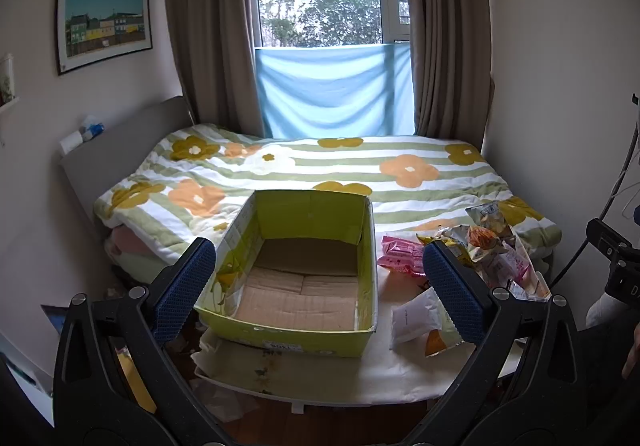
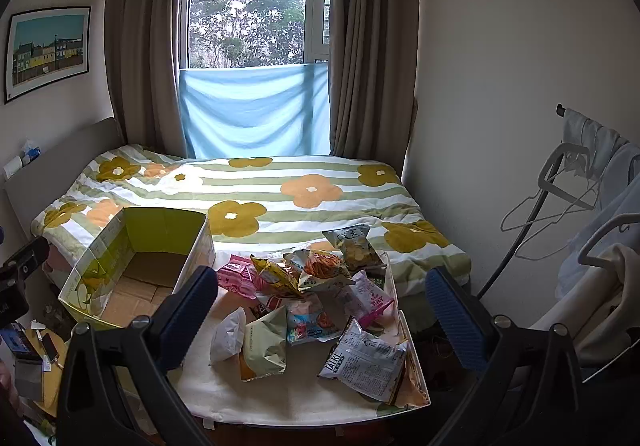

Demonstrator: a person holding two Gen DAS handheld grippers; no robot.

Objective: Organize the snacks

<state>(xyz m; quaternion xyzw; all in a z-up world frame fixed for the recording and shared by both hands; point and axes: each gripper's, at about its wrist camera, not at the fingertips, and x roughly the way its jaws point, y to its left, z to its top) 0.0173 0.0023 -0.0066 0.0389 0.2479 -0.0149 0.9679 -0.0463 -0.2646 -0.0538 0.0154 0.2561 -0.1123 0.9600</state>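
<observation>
Awaiting a start: the box [image 1: 304, 278] sits empty, snack packets [image 2: 316, 298] piled beside it. Left gripper [image 1: 320, 282] and right gripper [image 2: 324, 314] gape wide, holding nothing

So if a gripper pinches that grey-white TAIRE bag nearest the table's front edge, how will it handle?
The TAIRE bag looks puffed and crinkled, so probably light and floppy, sagging from a corner pinch. Its glossy film may slip between the pads.

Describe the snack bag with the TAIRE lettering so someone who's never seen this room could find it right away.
Start at the bed with the flowered quilt under the window; a white table stands at its foot, holding a green box and a pile of snacks. The TAIRE bag lies at the pile's near right corner, flat, and is the only white packet covered in fine black print.
</observation>
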